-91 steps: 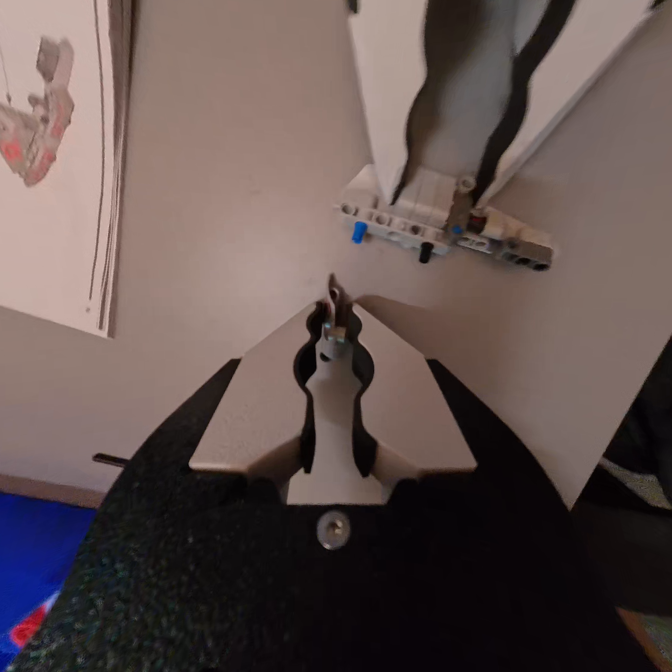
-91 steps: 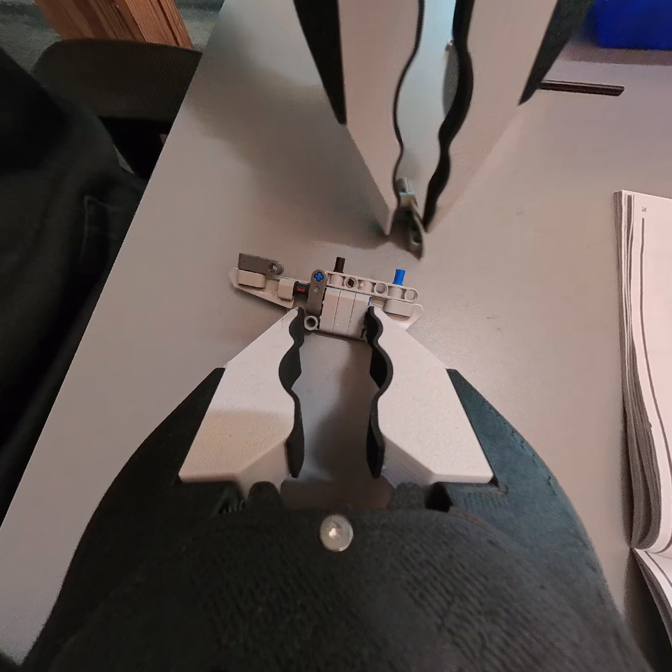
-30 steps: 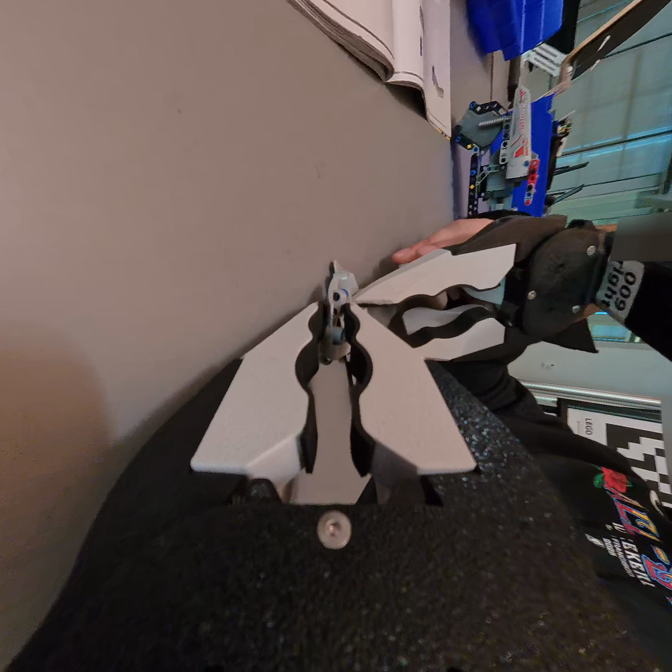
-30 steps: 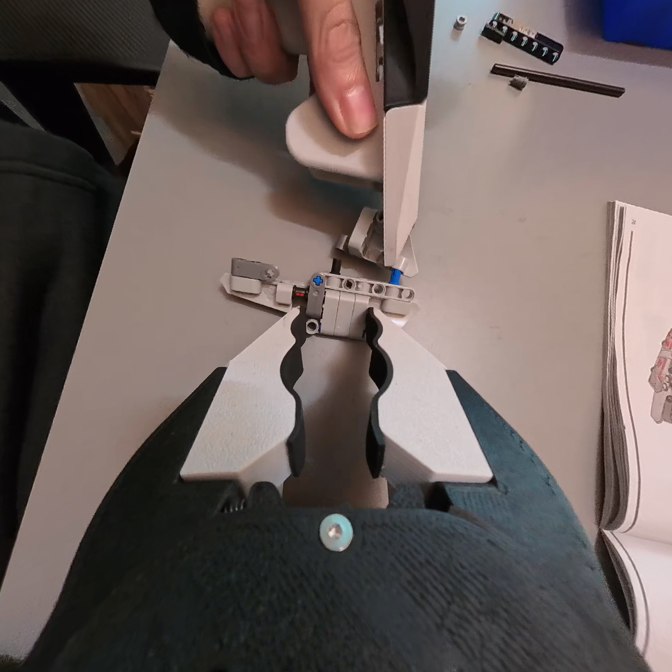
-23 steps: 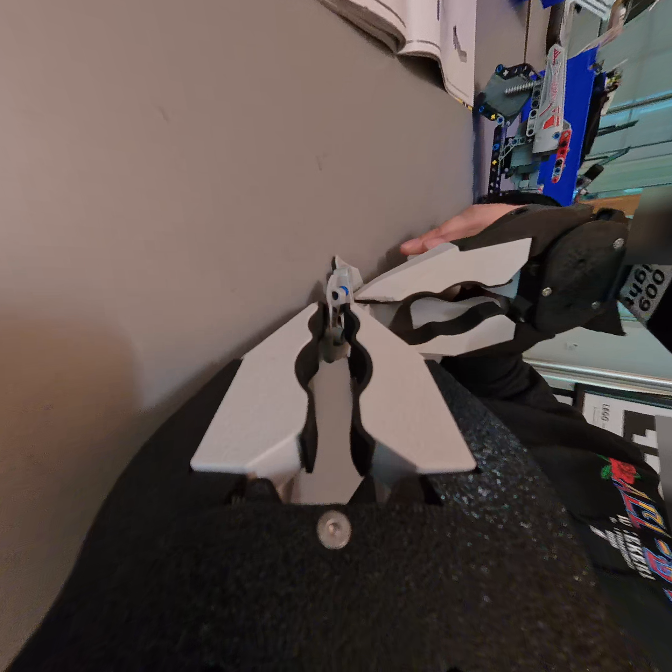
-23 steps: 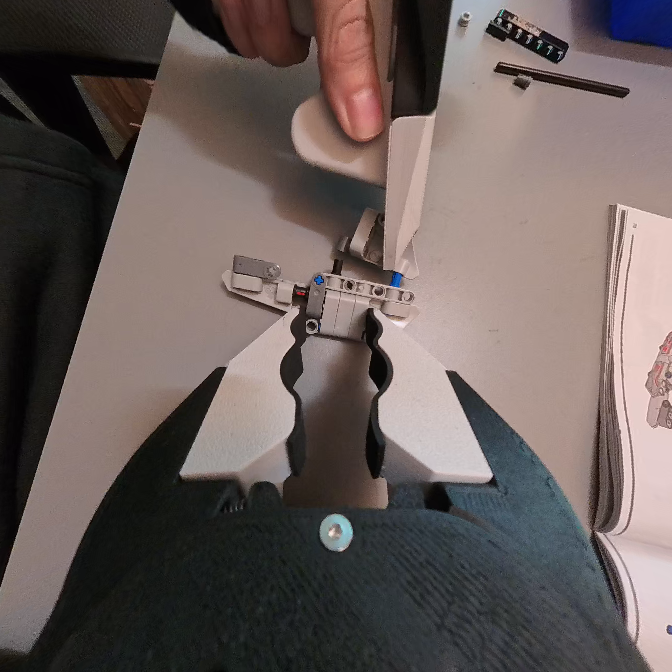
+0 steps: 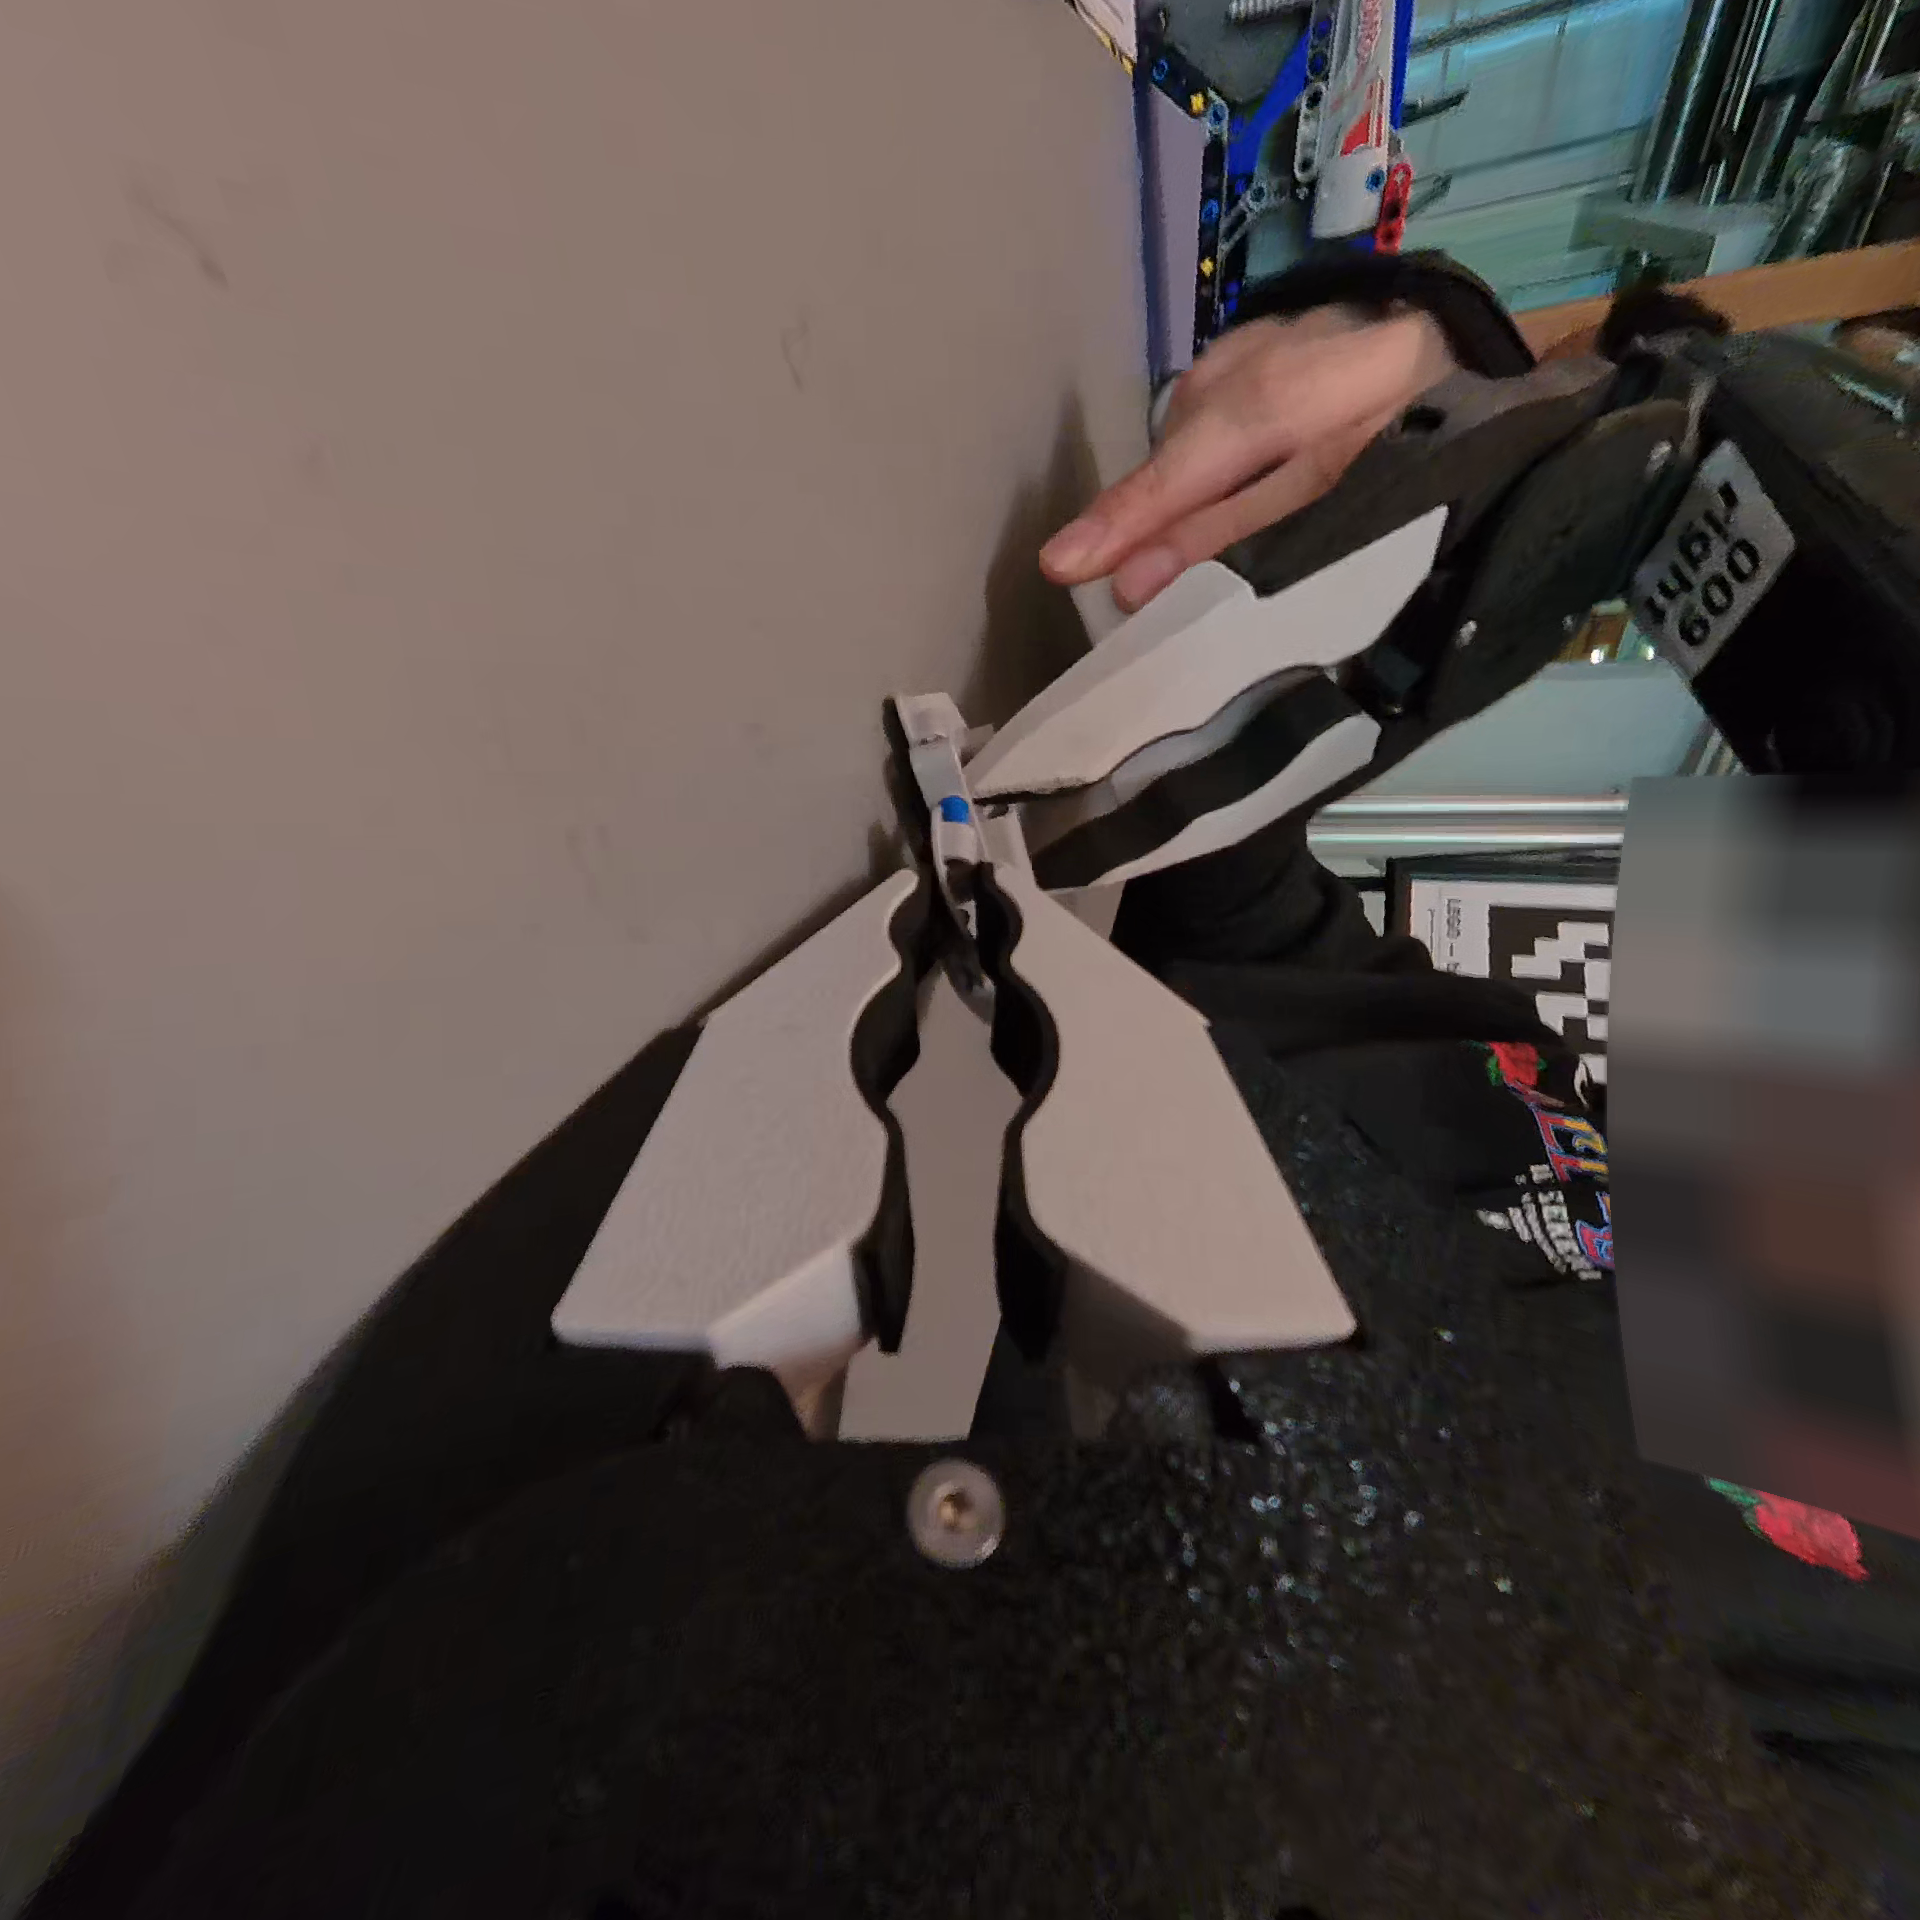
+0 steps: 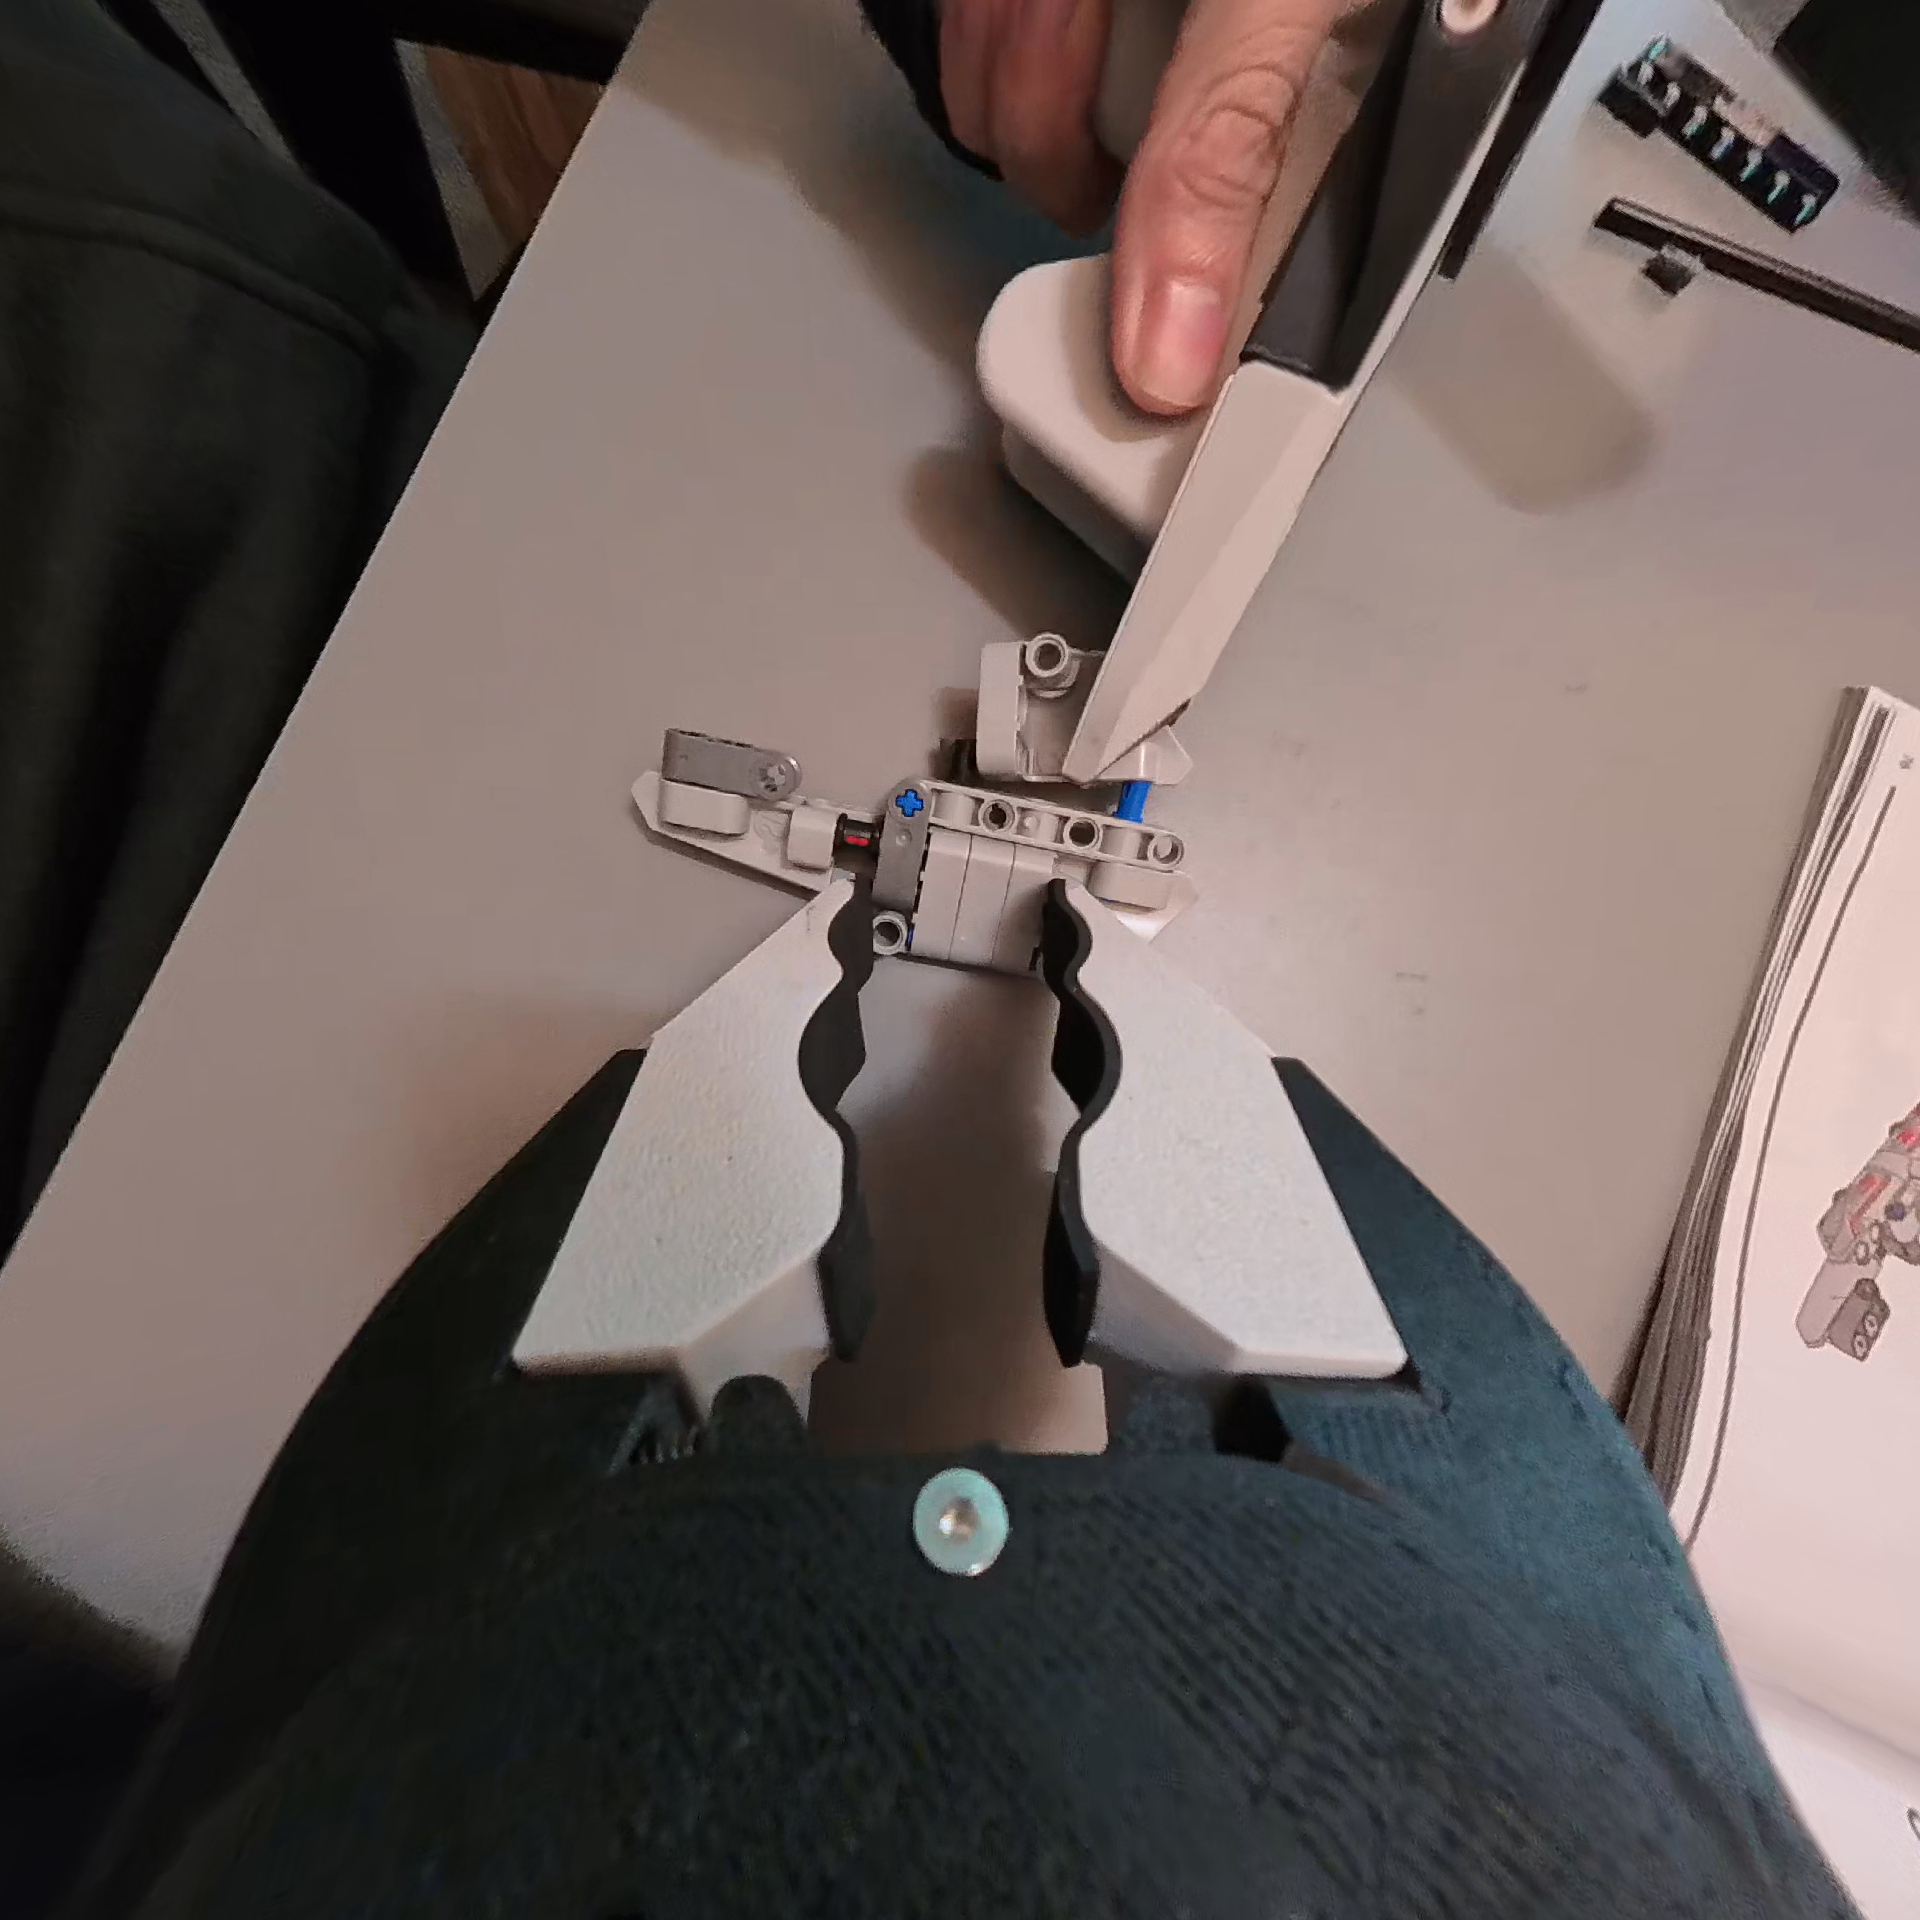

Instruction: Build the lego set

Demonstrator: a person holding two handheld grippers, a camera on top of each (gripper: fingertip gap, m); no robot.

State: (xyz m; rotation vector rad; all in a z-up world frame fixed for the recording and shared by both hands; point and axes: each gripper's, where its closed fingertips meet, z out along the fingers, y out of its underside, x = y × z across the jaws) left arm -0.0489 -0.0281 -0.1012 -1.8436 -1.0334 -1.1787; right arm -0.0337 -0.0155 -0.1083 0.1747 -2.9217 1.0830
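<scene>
Since three seconds earlier, the left tongs (image 8: 1117, 764) had turned on their side and carried their small grey piece (image 8: 1023, 717) across to the grey lego build (image 8: 977, 852), at 12 o'clock of it. They were pinched shut on that piece, which touched the build's back edge by the blue pin (image 8: 1135, 800).

The right tongs (image 8: 951, 914) were clamped on the build's middle block, holding it down on the tabletop (image 8: 520, 623).

Only a small part looked done. The new piece did not look fully pushed on, and a black beam (image 8: 1720, 145) and black rod (image 8: 1756, 275) lay unused at 1 o'clock.

The left wrist view alone showed a bigger blue model (image 7: 1340, 125) far behind. The right wrist view alone showed the instruction booklet (image 8: 1787, 1195) at 3 o'clock.
</scene>
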